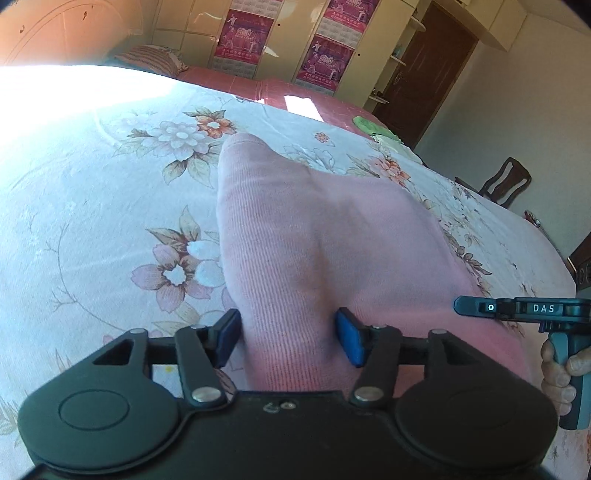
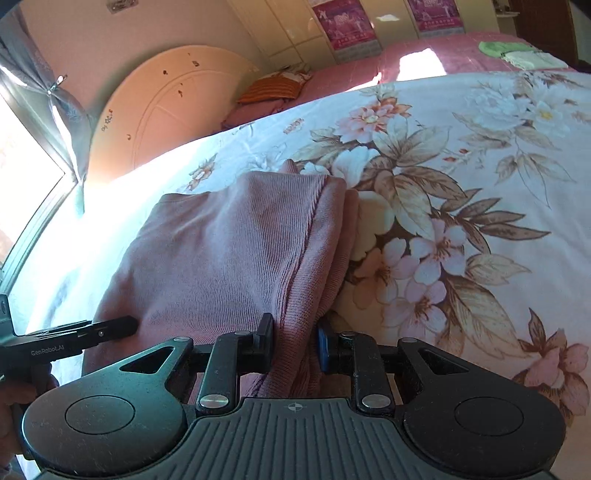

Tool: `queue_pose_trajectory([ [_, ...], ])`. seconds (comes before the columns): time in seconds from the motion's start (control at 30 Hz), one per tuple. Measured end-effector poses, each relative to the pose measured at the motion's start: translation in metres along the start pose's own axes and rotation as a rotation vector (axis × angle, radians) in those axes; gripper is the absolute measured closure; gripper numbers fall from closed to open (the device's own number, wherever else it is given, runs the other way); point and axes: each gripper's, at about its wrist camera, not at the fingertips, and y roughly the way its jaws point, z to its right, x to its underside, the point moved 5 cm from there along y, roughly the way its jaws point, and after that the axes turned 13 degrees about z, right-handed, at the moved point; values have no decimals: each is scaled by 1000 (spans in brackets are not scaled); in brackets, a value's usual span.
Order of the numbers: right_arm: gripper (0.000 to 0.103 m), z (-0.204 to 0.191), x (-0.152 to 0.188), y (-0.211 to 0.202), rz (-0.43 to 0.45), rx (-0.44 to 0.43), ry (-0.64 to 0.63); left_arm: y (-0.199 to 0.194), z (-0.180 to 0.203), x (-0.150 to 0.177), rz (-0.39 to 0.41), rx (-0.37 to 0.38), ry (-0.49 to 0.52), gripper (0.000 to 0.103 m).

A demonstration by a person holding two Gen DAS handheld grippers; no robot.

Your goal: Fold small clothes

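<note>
Bedroom, daylight strong from a window on one side; work surface is a bed with a floral sheet (image 1: 110, 206), bleached white where the sun hits it. Pink ribbed garment (image 1: 314, 236) lies on the sheet in front of me, partly folded, with several layers stacked along one edge as seen from my right wrist. My left gripper (image 1: 288, 341) has its fingers apart: the blue pads (image 1: 349, 341) stand either side of a raised ridge of the garment, and the left-hand pad shows a gap to the cloth, so no clamp there. My right gripper (image 2: 295, 343) has its fingers close together, pinching the folded layered edge of the garment (image 2: 229, 251); cloth bunches between the pads and runs back under the gripper body. Both grippers sit at the near end of the garment, side by side; each appears at the edge of the other's view, with my hand (image 1: 557, 376) around the right handle. Beyond the garment, green cloths (image 2: 517, 53) lie well apart near the far bed edge on a pink cover. A striped pillow (image 2: 273, 88) rests by the curved headboard (image 2: 166, 110). Wardrobe doors behind carry magenta posters (image 1: 243, 33).
</note>
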Motion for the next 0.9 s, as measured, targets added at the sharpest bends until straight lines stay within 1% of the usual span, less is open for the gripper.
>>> queue_pose_trajectory([
  [0.03, 81, 3, 1, 1, 5, 0, 19, 0, -5, 2, 6, -13, 2, 20],
  [0.07, 81, 6, 2, 1, 9, -3, 46, -2, -9, 2, 9, -8, 0, 18],
  [0.1, 81, 7, 1, 0, 10, -8, 69, -6, -13, 1, 10, 6, -7, 18],
  [0.13, 80, 7, -1, -3, 8, -10, 85, -12, -18, -3, 21, 4, -12, 19],
  [0.17, 80, 7, -4, -8, 15, -6, 97, -19, -21, -7, 39, 4, -10, 24],
  [0.2, 79, 5, -10, -14, 35, -2, 86, -28, -23, -13, 74, 15, 1, 30],
  [0.23, 78, 1, -16, -21, 67, 10, 52, -36, -25, -22, 112, 21, 26, 37],
  [0.27, 78, -5, -25, -28, 100, 20, 5, -38, -22, -29, 127, 25, 54, 37],
  [0.3, 78, -10, -32, -28, 108, 15, -26, -36, -19, -35, 130, 39, 75, 37],
  [0.37, 79, -22, -44, -17, 114, 13, -81, -22, -7, -46, 120, 67, 114, 37],
  [0.43, 79, -34, -51, 2, 94, 0, -134, 0, 8, -52, 102, 103, 148, 37],
  [0.5, 79, -46, -51, 22, 58, 6, -206, 18, 15, -51, 67, 133, 129, 35],
  [0.53, 79, -47, -49, 33, 23, 27, -237, 28, 17, -48, 42, 143, 123, 30],
  [0.6, 79, -36, -40, 54, -54, 117, -309, 38, 18, -40, 11, 137, 136, 29],
  [0.63, 79, -31, -39, 55, -36, 143, -336, 37, 19, -38, 13, 131, 156, 28],
  [0.67, 79, -25, -40, 56, -37, 162, -337, 36, 21, -37, 11, 123, 179, 31],
  [0.7, 79, -21, -42, 51, -35, 159, -304, 30, 22, -37, 14, 102, 211, 33],
  [0.77, 79, -25, -46, 28, 0, 138, -281, 10, 24, -37, 48, 124, 222, 46],
  [0.83, 79, -38, -42, -4, 40, 83, -301, -16, 21, -32, 84, 136, 200, 49],
  [0.9, 79, -54, -29, -36, 52, 35, -344, -37, 16, -21, 107, 121, 193, 49],
])
